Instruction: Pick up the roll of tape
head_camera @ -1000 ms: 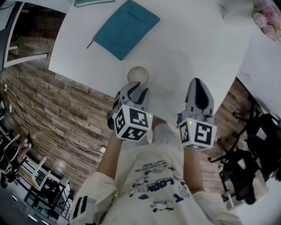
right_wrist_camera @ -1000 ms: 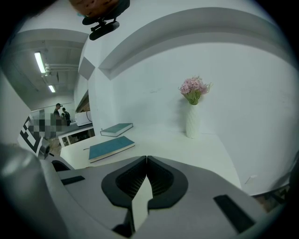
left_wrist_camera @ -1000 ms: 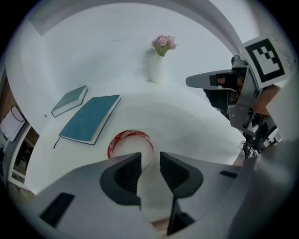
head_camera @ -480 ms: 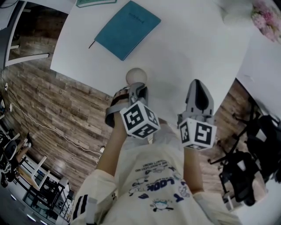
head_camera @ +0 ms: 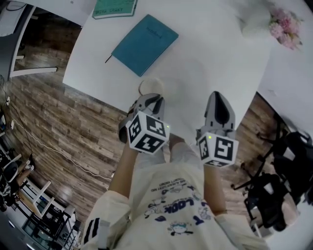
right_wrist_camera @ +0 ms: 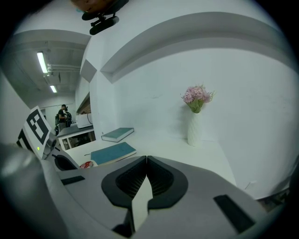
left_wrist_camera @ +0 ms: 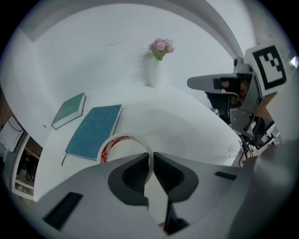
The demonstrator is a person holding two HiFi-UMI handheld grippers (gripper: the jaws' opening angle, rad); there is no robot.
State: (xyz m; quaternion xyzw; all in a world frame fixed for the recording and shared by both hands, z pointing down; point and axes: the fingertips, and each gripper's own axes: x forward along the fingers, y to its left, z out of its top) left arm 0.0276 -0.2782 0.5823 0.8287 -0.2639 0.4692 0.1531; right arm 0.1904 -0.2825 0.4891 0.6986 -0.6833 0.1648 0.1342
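Note:
The roll of tape (head_camera: 151, 86) is a pale ring with a red-printed inner core, near the front edge of the white table (head_camera: 205, 58). My left gripper (head_camera: 149, 100) points steeply down at it. In the left gripper view its jaws are closing, and the pads grip the near wall of the roll of tape (left_wrist_camera: 122, 142), one inside the ring and one outside, at the left gripper (left_wrist_camera: 151, 161). My right gripper (head_camera: 218, 100) hovers to the right with nothing in it. The right gripper view shows the right gripper (right_wrist_camera: 146, 163) with its jaws together and the tape (right_wrist_camera: 87, 164) at far left.
A teal notebook (head_camera: 144, 44) lies behind the tape, with a green book (head_camera: 115, 7) beyond it. A white vase of pink flowers (head_camera: 279, 24) stands at the far right corner. Wooden floor lies left of the table, and a black chair (head_camera: 274, 195) is at right.
The left jaws have gone from wide open to clamped on the tape's wall, and the left gripper has shifted slightly. The right gripper has stayed in place.

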